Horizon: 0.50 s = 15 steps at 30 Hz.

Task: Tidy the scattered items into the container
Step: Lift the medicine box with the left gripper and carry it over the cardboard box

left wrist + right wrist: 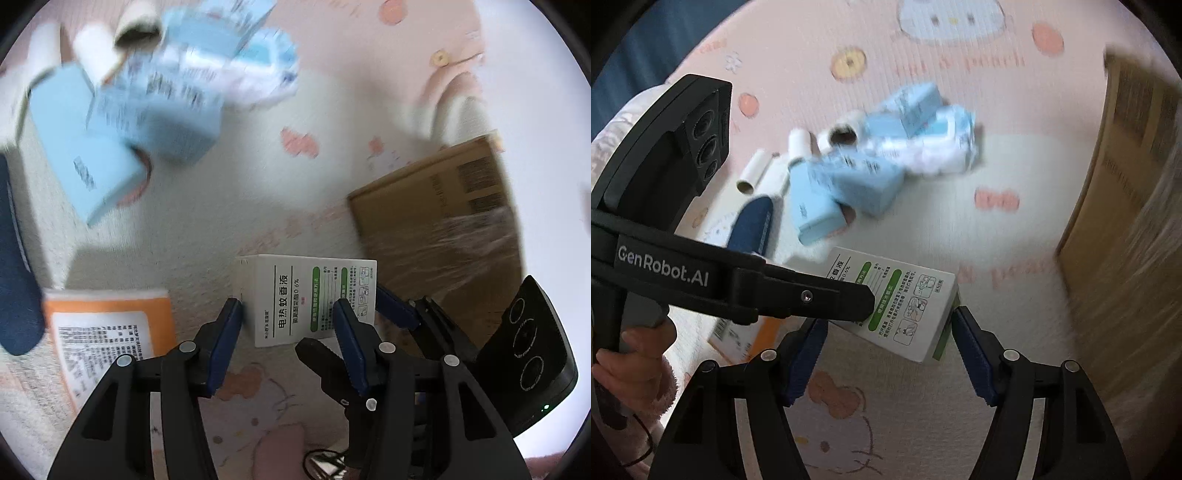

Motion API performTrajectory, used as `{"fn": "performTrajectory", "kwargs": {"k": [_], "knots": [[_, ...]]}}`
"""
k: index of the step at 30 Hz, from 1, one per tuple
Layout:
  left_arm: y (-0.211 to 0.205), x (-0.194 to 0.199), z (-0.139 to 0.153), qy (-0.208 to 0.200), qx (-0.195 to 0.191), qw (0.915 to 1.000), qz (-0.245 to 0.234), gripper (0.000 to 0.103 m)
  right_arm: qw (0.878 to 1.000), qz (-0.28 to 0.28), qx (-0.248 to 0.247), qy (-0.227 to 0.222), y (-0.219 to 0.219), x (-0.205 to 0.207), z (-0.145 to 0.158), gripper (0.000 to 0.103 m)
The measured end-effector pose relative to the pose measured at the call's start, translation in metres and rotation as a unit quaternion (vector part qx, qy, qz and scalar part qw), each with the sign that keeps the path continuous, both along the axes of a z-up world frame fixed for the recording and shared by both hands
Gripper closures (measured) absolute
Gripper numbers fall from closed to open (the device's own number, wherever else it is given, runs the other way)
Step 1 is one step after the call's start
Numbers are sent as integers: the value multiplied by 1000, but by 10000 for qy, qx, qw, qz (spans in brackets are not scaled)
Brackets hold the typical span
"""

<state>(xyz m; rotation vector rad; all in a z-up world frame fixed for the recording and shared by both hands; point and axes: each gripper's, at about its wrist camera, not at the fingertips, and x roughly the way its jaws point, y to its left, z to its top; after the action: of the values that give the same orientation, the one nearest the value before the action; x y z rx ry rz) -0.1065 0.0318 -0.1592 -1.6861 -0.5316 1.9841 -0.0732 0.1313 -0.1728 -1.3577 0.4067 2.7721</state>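
Observation:
A white box with green print (306,295) (908,306) hangs tilted just above the mat. My right gripper (890,319) spans it end to end, and its blue pads press on both ends. One of its fingers (397,308) shows at the box's right end in the left wrist view. My left gripper (288,308) has its jaws apart: one finger touches the box's left end and the other lies over its printed face. That finger (849,299) crosses the box in the right wrist view. The cardboard container (443,221) (1126,184) stands to the right.
Light blue boxes (857,177) (155,110), a blue-white packet (945,144) and white rolls (753,173) lie piled at the back left. An orange box (110,325) (764,332) and a navy item (753,225) lie left of the grippers. A hand (631,354) holds the left gripper.

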Motion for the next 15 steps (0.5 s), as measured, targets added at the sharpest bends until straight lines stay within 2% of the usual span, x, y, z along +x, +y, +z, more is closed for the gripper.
{"fn": "performTrajectory", "kwargs": {"k": [9,15], "knots": [[13,4,89,999,209,9948,-62,48,9936,4,743,851,1,14,81,35],[46,-5,133,1441,422,9881,-333,48,9859,-226,1180,1165,23,29,125,35]]}}
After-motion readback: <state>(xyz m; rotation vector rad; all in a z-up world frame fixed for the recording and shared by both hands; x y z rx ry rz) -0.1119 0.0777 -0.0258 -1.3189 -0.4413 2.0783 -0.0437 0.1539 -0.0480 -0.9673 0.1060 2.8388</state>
